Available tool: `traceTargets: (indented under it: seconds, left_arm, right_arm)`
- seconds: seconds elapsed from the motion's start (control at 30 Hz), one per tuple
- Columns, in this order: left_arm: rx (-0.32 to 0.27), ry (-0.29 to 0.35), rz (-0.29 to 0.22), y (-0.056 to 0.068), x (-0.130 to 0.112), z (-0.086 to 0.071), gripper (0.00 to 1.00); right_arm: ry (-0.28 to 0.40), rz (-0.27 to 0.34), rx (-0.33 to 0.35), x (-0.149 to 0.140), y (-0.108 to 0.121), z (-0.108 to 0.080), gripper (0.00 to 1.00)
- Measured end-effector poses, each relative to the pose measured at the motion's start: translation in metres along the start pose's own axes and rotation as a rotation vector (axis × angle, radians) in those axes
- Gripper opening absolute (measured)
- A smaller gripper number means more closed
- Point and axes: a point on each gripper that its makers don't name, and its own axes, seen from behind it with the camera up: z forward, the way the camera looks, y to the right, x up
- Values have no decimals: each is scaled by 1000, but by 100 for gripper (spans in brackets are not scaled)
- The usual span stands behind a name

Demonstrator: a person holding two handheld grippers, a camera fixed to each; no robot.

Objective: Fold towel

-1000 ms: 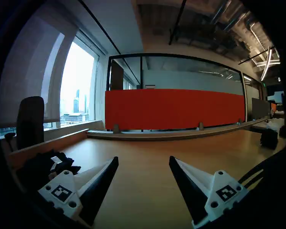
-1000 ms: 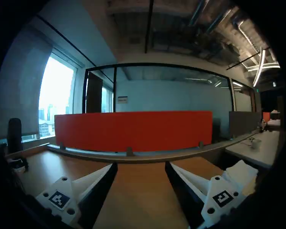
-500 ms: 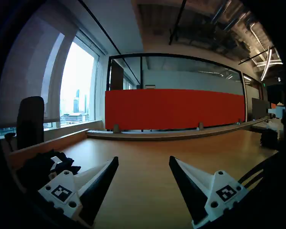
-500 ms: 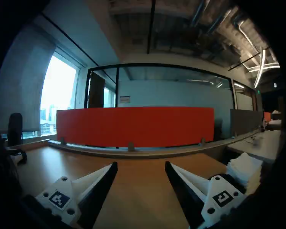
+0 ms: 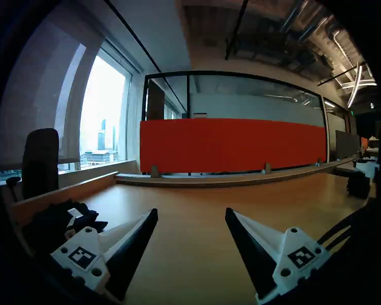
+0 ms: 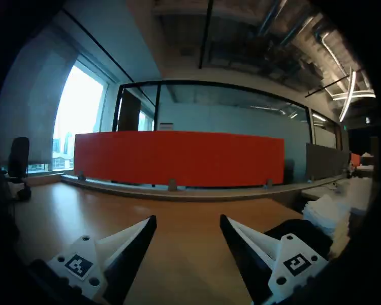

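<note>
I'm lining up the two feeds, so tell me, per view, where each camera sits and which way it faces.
Left gripper view: rides low over the wooden desk, behind the open left tongs, facing the red divider; dark bundle at left.
Right gripper view: behind the open right tongs, same heading; white folded stack at right.
Shared: desk, divider, window.

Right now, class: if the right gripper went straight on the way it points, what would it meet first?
Likely the orange divider across the desk, though depth is unclear. Until then the right gripper faces bare wood; the white towel stack sits off to the right.
</note>
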Motion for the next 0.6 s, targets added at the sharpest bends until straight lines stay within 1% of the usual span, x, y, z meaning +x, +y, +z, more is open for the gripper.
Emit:
traceTargets:
  seconds: [0.3,0.6]
  left_arm:
    - [0,0,0,0,0,1,99]
    - [0,0,0,1,0,0,99]
  right_arm:
    - [-11,40,4,-11,3,1,97]
    - [-22,34,-3,-22,5,1,97]
